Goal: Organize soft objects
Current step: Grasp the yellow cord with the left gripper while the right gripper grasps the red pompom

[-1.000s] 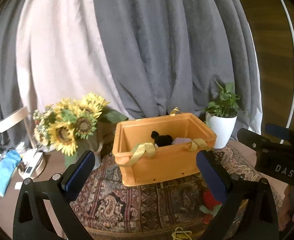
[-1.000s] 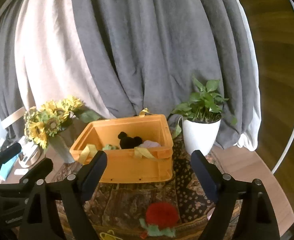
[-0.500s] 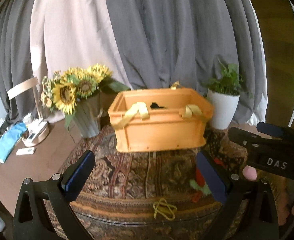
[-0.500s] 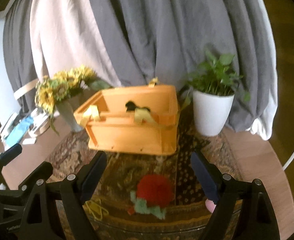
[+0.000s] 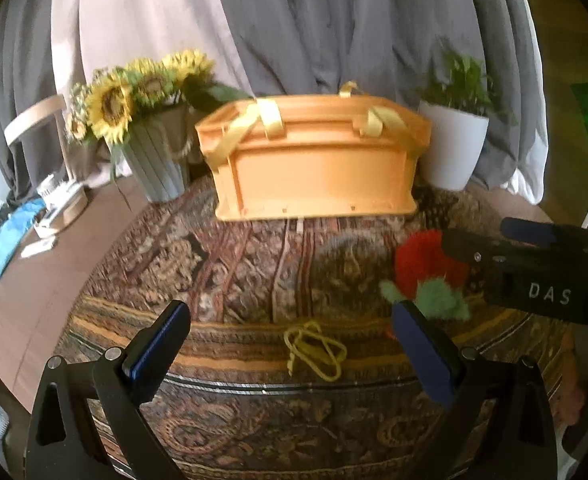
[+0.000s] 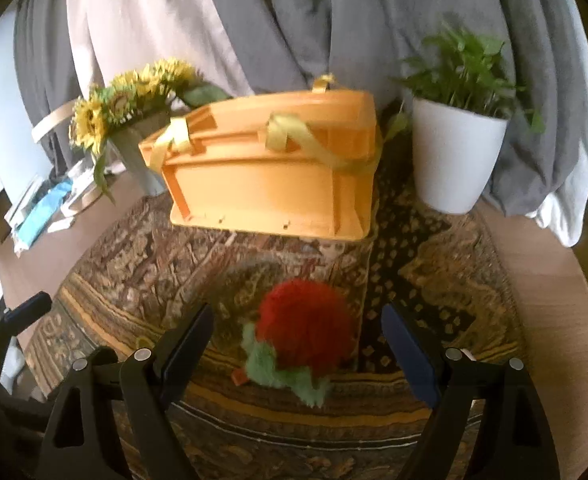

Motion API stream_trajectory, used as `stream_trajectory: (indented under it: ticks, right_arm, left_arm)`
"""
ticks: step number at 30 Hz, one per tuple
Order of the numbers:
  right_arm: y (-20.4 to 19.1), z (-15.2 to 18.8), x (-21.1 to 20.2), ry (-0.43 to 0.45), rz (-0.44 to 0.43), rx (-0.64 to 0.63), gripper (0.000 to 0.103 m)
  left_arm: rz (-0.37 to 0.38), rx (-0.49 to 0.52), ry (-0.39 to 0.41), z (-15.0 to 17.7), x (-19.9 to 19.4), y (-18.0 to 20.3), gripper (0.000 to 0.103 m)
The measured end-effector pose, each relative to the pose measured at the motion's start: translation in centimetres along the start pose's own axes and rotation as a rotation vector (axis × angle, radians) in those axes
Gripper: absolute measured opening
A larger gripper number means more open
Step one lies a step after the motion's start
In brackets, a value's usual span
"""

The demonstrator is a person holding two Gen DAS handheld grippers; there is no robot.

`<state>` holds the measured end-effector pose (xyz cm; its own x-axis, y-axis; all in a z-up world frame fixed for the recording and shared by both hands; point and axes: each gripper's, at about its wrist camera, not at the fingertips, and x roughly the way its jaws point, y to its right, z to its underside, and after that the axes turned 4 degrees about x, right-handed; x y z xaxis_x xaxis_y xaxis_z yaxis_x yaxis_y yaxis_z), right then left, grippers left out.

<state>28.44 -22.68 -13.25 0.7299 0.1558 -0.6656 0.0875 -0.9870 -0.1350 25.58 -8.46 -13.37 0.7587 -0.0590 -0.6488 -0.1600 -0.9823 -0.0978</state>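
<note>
A fluffy red toy with a green leafy part [image 6: 306, 340] [image 5: 426, 272] lies on the patterned rug [image 6: 253, 272] near its front edge. My right gripper [image 6: 298, 344] hangs open just above and around it, pads apart from it; that gripper's body [image 5: 534, 276] also enters the left wrist view from the right. A tangled yellow cord [image 5: 314, 350] lies on the rug straight ahead of my left gripper [image 5: 289, 344], which is open and holds nothing. An orange crate [image 5: 314, 168] [image 6: 269, 176] with yellow ribbon handles stands at the back; its inside is hidden.
A vase of sunflowers [image 5: 141, 120] stands left of the crate, a white plant pot [image 5: 454, 148] [image 6: 454, 156] right of it. Grey and pale curtains hang behind. Papers and blue cloth [image 5: 9, 236] lie on the brown table at far left.
Both grippers have sunk toward the rug and tipped down. The crate's inside is no longer seen, and the red toy and the yellow cord sit closer in front of the fingers.
</note>
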Motion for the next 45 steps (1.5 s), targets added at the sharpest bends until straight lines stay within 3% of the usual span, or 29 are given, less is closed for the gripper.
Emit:
stream_trajectory:
  ticks: [12, 28, 33, 35, 38, 45]
  right_arm:
    - [1.0, 2.2, 3.8, -0.082, -0.017, 0.008, 0.086]
    - [1.1, 2.7, 7.6, -0.125, -0.094, 0.061, 0.086]
    - [0.7, 2.8, 8.1, -0.121, -0.095, 0.048, 0.085]
    - [0.7, 2.8, 8.2, -0.120, -0.087, 0.045, 0.076]
    - [0.5, 2.8, 8.3, -0.130, -0.079, 0.038, 0.059]
    - [0.4, 2.8, 7.8, -0.124, -0.074, 0.023, 0.042]
  left_arm:
    - [0.042, 0.005, -0.078, 2.6, 3.9, 1.0, 0.097]
    - [0.131, -0.104, -0.137, 3.0, 7.3, 0.6, 0.070]
    - [0.151, -0.144, -0.160, 3.5, 7.9, 0.5, 0.054]
    - [0.145, -0.146, -0.154, 3.5, 7.7, 0.4, 0.045]
    - [0.161, -0.148, -0.158, 3.5, 7.6, 0.4, 0.040]
    - [0.170, -0.159, -0.141, 2.9, 7.0, 0.3, 0.035]
